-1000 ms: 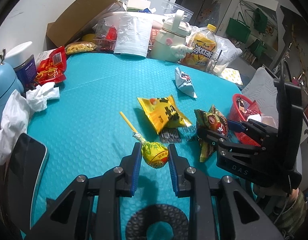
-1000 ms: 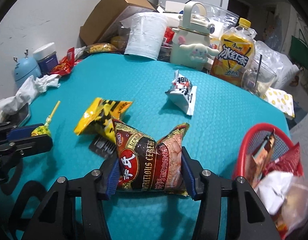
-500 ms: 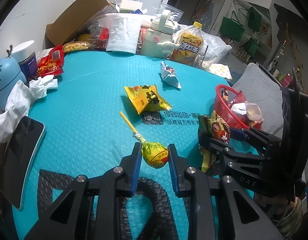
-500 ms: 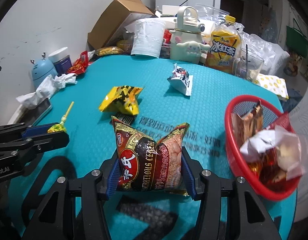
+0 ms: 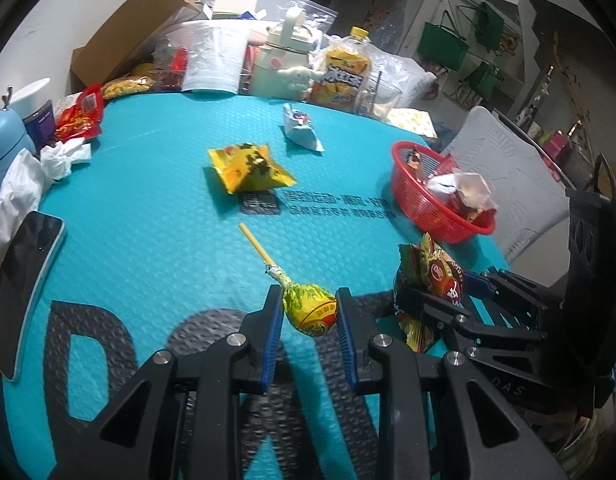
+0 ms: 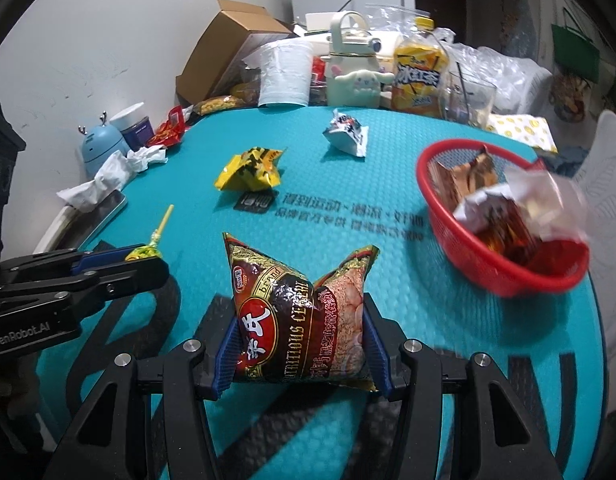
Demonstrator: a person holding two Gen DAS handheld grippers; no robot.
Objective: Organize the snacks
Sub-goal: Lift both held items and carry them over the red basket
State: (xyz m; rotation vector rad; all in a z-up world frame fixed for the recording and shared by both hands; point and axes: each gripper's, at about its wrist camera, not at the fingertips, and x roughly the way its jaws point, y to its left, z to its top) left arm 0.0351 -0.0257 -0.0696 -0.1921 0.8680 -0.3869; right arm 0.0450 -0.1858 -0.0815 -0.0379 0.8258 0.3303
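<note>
Snacks are on the move: both carried pieces have travelled toward the red basket [image 6: 504, 280], which now sits far closer and larger in the right wrist view than a second ago. Right gripper [image 6: 300, 354] stays clenched on the cereal packet [image 6: 300, 312], held above the mat just short of the basket's near rim. Left gripper [image 5: 310, 330] keeps its pinch on the lollipop [image 5: 310, 310], farther from the basket. Yellow packet [image 5: 250, 166] and white packet [image 5: 302, 128] lie beyond, untouched; drop-off looks next.
</note>
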